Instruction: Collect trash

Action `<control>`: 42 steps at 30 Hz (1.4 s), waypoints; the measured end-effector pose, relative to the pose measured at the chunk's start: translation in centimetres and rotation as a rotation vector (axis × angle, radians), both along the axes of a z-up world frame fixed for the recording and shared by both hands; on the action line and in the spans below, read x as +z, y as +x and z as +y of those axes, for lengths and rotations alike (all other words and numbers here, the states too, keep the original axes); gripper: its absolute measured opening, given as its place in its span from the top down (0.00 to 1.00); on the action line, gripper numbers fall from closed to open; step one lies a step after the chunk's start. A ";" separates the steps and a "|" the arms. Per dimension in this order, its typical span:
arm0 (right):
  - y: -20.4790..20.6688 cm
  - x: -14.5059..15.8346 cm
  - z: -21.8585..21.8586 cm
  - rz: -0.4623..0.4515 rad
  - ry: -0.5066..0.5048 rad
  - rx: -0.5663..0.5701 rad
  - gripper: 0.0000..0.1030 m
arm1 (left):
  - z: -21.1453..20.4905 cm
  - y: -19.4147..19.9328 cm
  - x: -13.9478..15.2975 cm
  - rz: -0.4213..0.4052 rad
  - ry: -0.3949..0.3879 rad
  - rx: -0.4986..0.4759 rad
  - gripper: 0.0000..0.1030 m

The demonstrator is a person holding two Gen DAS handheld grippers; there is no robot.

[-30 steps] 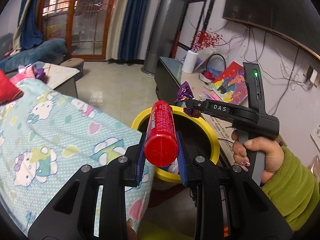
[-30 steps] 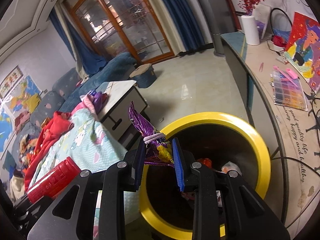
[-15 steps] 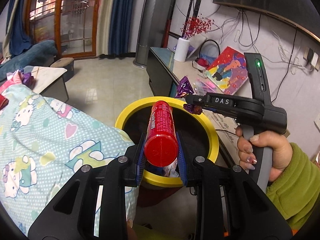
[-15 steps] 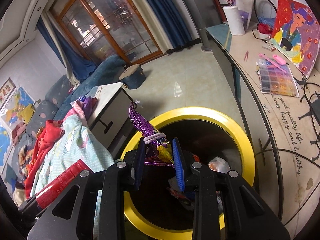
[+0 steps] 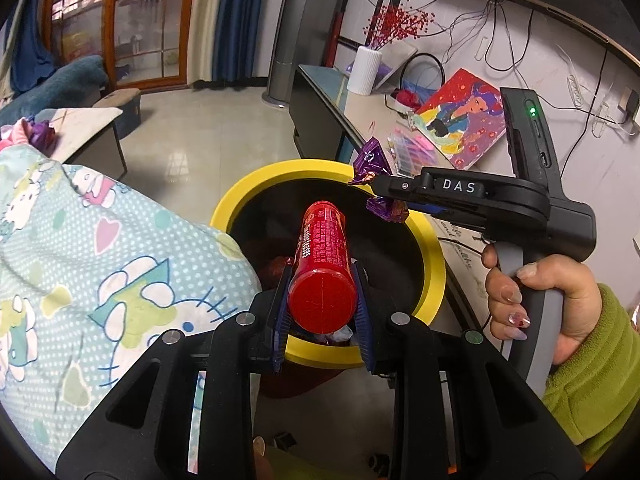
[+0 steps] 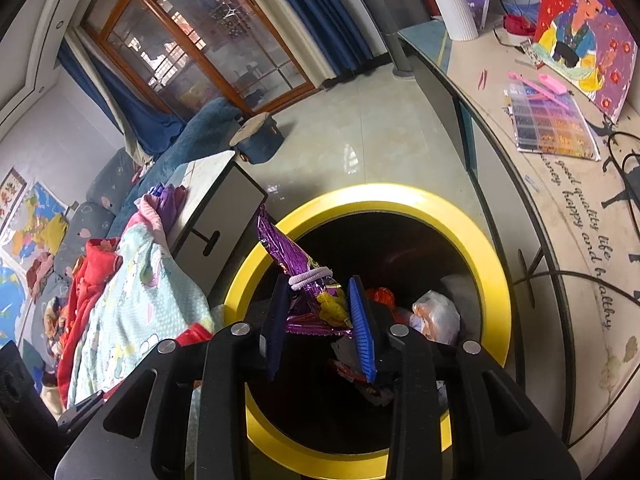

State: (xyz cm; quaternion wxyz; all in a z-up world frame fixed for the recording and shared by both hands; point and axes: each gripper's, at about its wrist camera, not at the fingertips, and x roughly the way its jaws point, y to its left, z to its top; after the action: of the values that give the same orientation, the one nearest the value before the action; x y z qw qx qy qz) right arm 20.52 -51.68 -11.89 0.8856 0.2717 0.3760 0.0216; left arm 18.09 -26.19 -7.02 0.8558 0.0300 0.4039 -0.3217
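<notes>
Both pieces of trash are picked up and poised over the yellow-rimmed bin, which already has wrappers and a crumpled bag at the bottom, so all that looks left is letting go. The left gripper is clamped on a red bottle, held near its base between the fingers and pointing forward over the opening. The right gripper pinches a purple snack bag tied with a hair band, its top sticking up past the fingers above the bin's mouth.
</notes>
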 end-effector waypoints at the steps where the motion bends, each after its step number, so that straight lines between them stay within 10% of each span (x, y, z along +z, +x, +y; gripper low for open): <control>1: 0.0 -0.1 -0.1 0.001 0.005 -0.001 0.69 | -0.2 0.2 -0.1 0.005 -0.001 -0.004 0.79; 4: 0.0 -0.2 -0.6 0.005 0.018 -0.017 0.58 | -0.8 0.8 -0.3 0.005 0.008 0.000 0.77; 15: -2.2 2.7 2.3 -0.080 -0.152 0.011 0.31 | 4.0 0.6 1.3 -0.068 -0.015 0.147 0.16; 22: -4.5 5.2 8.7 -0.209 -0.269 0.137 0.07 | 9.5 -0.7 2.9 -0.131 -0.040 0.291 0.11; 42: -13.2 8.2 19.2 -0.324 -0.466 0.242 0.06 | 18.6 -8.8 5.7 -0.290 -0.065 0.466 0.11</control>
State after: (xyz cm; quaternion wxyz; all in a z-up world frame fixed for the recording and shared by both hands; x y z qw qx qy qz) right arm 7.37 -32.49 -3.70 0.9635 0.0074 0.2543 0.0830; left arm 9.34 -7.55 -1.36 0.9562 -0.0455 0.2626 -0.1213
